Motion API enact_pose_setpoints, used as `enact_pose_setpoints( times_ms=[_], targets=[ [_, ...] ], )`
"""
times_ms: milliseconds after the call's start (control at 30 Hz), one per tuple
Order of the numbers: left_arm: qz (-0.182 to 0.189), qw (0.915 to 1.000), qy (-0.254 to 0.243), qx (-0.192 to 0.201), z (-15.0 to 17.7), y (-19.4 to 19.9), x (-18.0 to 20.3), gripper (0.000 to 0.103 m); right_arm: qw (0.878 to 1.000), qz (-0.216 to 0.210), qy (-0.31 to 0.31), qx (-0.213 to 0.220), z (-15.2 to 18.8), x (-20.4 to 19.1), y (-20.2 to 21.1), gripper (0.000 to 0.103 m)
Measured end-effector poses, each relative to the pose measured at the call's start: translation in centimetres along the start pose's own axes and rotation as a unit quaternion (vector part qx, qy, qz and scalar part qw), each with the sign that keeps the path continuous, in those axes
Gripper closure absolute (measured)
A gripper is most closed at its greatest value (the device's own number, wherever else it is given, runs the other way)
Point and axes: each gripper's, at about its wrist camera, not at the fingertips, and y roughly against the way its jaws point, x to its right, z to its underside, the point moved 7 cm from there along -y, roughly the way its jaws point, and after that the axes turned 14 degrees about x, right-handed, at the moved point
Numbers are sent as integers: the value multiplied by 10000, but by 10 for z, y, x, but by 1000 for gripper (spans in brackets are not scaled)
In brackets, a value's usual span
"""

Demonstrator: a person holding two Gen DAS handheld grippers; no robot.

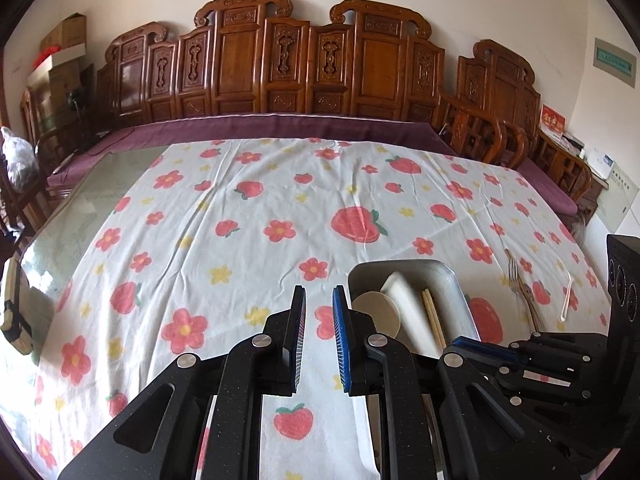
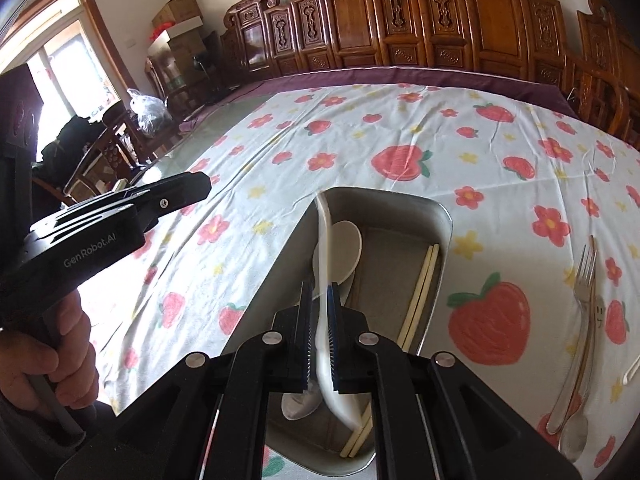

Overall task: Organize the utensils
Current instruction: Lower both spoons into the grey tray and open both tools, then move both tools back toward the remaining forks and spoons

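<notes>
My right gripper (image 2: 318, 292) is shut on the handle of a white spoon (image 2: 324, 232) and holds it tilted over a metal tray (image 2: 440, 208). In the tray lie a pair of pale chopsticks (image 2: 422, 284), a round pale spoon bowl (image 2: 346, 248) and a metal spoon (image 2: 298, 404). Right of the tray, a fork (image 2: 582, 280) and another metal spoon (image 2: 572, 432) rest on the strawberry cloth. My left gripper (image 1: 319, 312) hovers over bare cloth left of the tray (image 1: 400, 266), its jaws slightly apart with nothing between them. The right gripper (image 1: 476, 346) shows low at the right.
A thin white plastic utensil (image 1: 566, 300) lies at the far right of the cloth. A carved wooden bench (image 1: 280, 64) with a purple cushion runs behind the table. Bare glass tabletop (image 1: 88, 208) shows at the left. A hand (image 2: 60, 340) grips the left gripper's handle.
</notes>
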Motion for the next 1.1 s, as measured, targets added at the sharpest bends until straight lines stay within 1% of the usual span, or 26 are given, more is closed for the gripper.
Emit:
enact_pose_setpoints(
  times_ms=[67,100,233,400,500,600,700,767,800,900,1000,1067,1100],
  targets=[
    [7,10000,-1,2,0,0,0,90,10000,24,-18,3,0,3,1,94],
    [16,10000,-7,3,0,0,1,90,10000,44,-34,7,0,5,3,91],
    [78,9999,-65,-15,2,1,9,90,9998,168,50,78,1,16,15,91],
    [241,9995,-203,-15,5,4,29,90,9984,440,316,166,6,39,49,91],
    [386,9987,-326,-12,9,7,47,89,9967,668,420,198,13,62,74,91],
    [521,9978,-407,-36,14,9,63,84,9947,897,455,195,19,89,95,91],
    [738,9959,-517,-74,21,11,86,79,9925,1144,407,158,29,118,112,91],
    [834,9949,-557,-87,26,13,98,72,9903,1349,325,91,38,142,122,91],
    [923,9939,-587,-109,29,14,107,71,9893,1425,292,62,41,151,125,91],
    [1077,9918,-669,-151,37,17,124,64,9871,1589,205,-38,51,174,129,91],
    [1191,9898,-751,-223,46,17,140,57,9854,1688,135,-154,61,188,126,91],
    [1228,9887,-824,-240,51,17,148,51,9846,1728,82,-244,68,197,121,91],
    [1236,9882,-867,-251,55,17,152,51,9843,1740,61,-282,71,200,118,91]
  ],
)
